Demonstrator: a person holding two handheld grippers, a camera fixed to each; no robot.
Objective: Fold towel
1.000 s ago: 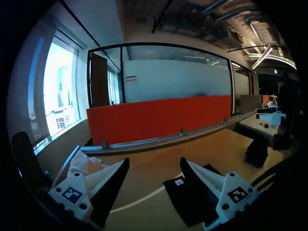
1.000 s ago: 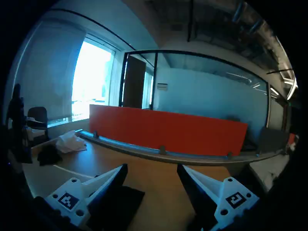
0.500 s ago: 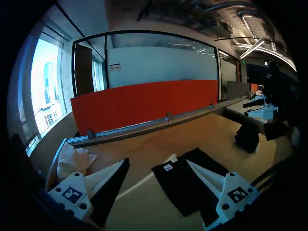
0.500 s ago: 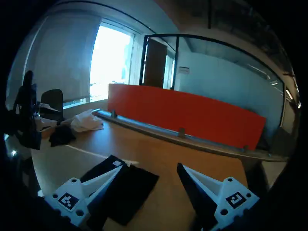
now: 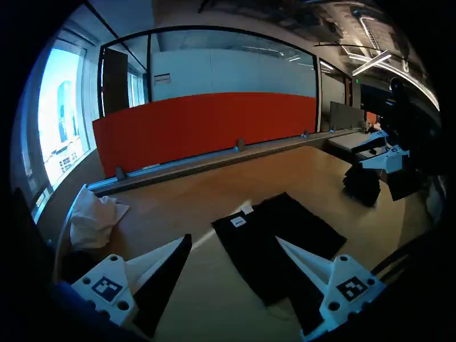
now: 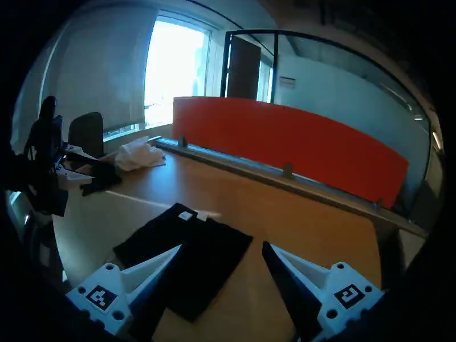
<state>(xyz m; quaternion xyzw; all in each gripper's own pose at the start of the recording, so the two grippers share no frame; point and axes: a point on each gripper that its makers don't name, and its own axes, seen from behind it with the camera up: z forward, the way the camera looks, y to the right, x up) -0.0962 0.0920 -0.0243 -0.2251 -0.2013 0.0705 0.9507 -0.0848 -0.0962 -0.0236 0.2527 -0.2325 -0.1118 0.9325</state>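
Wide apart and empty at the left gripper (image 5: 232,237); likewise wide and holding nothing at the right gripper (image 6: 222,245). Just ahead of and below the left gripper, running under its right finger: black towel (image 5: 268,228), flat on the wooden table (image 5: 188,199). From the right gripper, same towel (image 6: 199,245) ahead, under the left finger. So lying between the two, seemingly about equally near both, long axis apparently crosswise from one to the other. Probably calls for lowering onto the near edge. Farther out, left of the left gripper: crumpled white cloth (image 5: 91,219). Beyond: orange divider (image 5: 199,128).
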